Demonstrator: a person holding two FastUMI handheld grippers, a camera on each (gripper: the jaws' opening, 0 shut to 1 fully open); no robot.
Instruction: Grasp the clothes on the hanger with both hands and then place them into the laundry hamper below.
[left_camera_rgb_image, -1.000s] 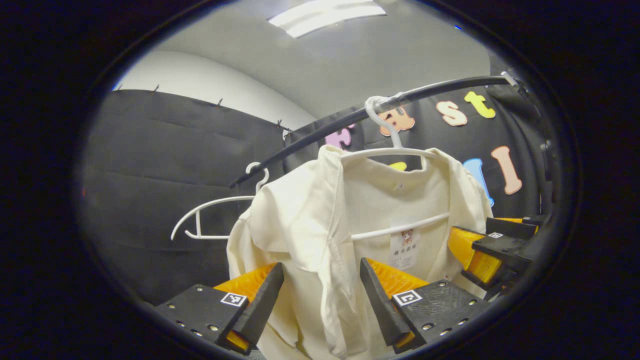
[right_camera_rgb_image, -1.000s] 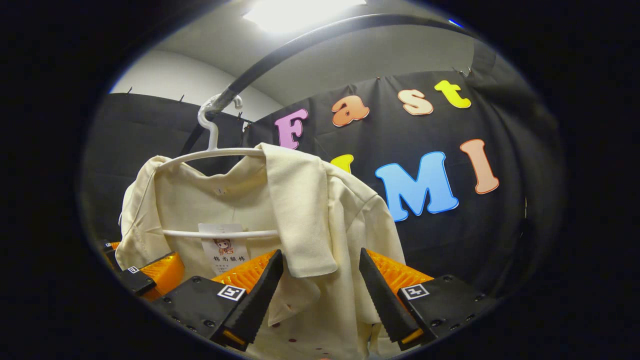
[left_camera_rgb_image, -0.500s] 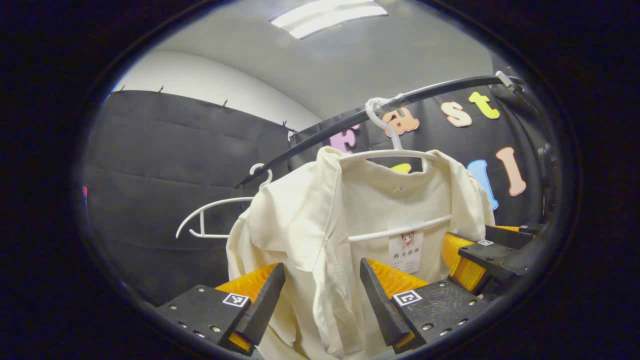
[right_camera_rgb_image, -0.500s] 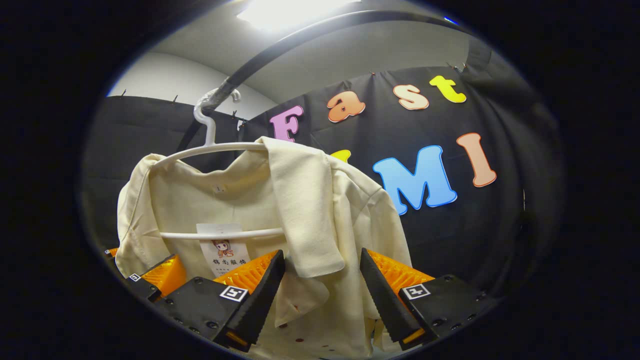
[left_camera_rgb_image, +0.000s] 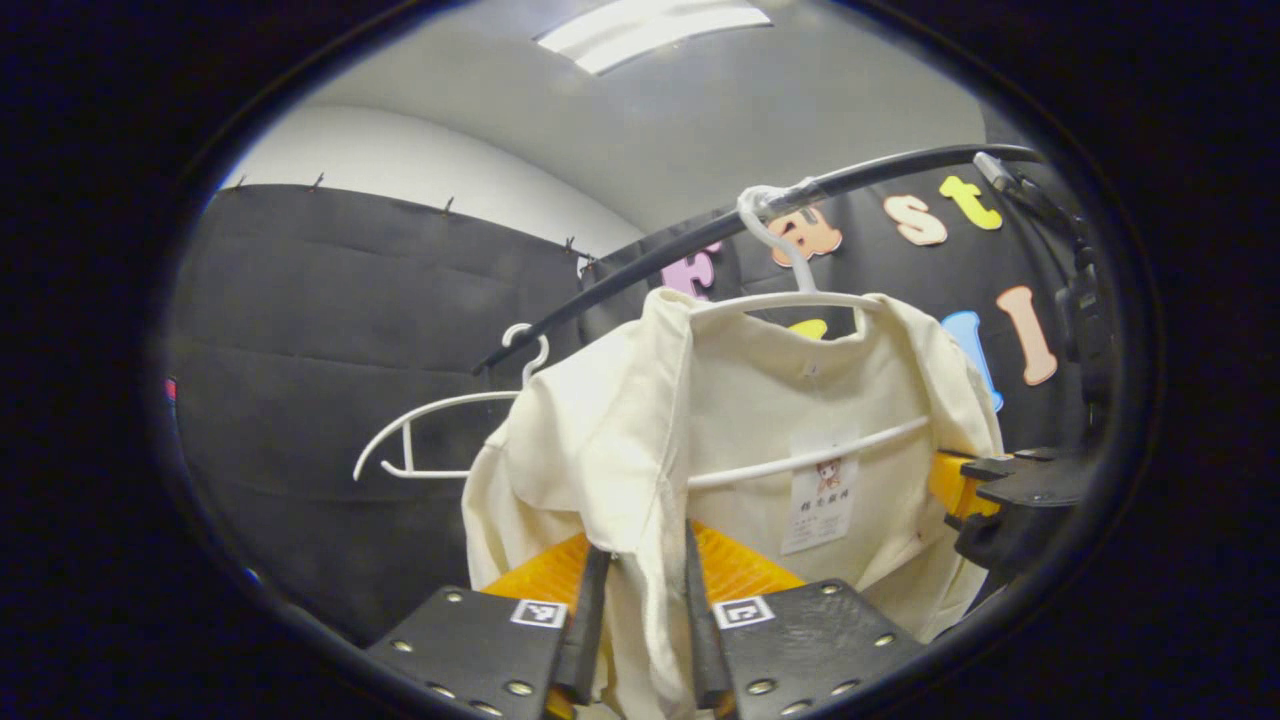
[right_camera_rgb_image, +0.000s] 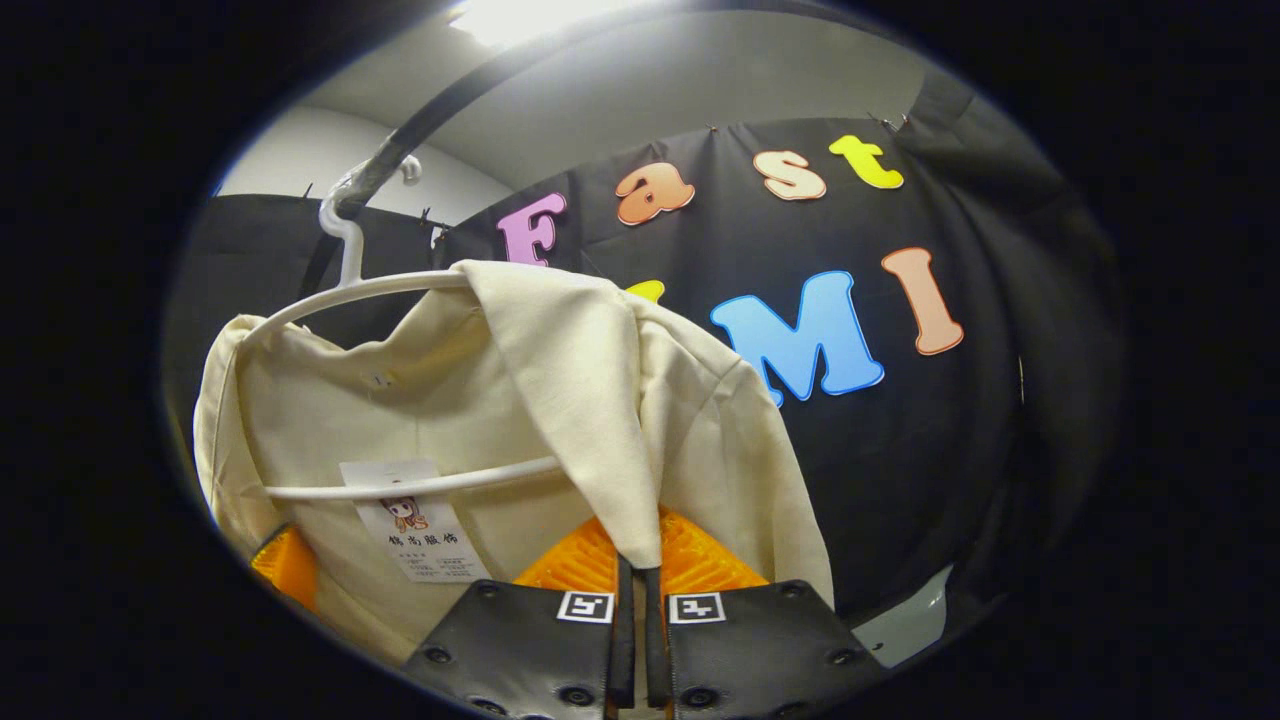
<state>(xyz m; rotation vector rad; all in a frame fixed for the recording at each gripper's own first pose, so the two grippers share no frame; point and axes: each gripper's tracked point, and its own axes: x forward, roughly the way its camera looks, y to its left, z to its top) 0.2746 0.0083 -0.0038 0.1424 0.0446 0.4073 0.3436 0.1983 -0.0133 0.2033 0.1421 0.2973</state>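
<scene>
The lower part of the cream shirt (left_camera_rgb_image: 760, 420) is cut off by the edge of both views, and the laundry hamper is out of sight below. In the left gripper view the far side of the shirt partly hides the right claw (left_camera_rgb_image: 1000, 500), so only a dark body and a bit of orange show there. In the right gripper view just an orange corner of the left claw (right_camera_rgb_image: 285, 565) peeks from behind the shirt's edge. The shirt hangs on a white hanger (left_camera_rgb_image: 790, 295) hooked over a black rail (left_camera_rgb_image: 700, 235), with a bare second hanger (left_camera_rgb_image: 430, 435) further along the rail. The paper tag (right_camera_rgb_image: 405, 520) inside the collar is too small to make out. Half a second ago both claws stood wide around the front plackets; now the left claw (left_camera_rgb_image: 637, 620) is nipped narrow on a fold of the shirt's front edge, and the right claw (right_camera_rgb_image: 633, 630) is closed tight on the tip of the other front flap (right_camera_rgb_image: 580, 390). The right gripper view has also swung, so the hanger sits further left.
</scene>
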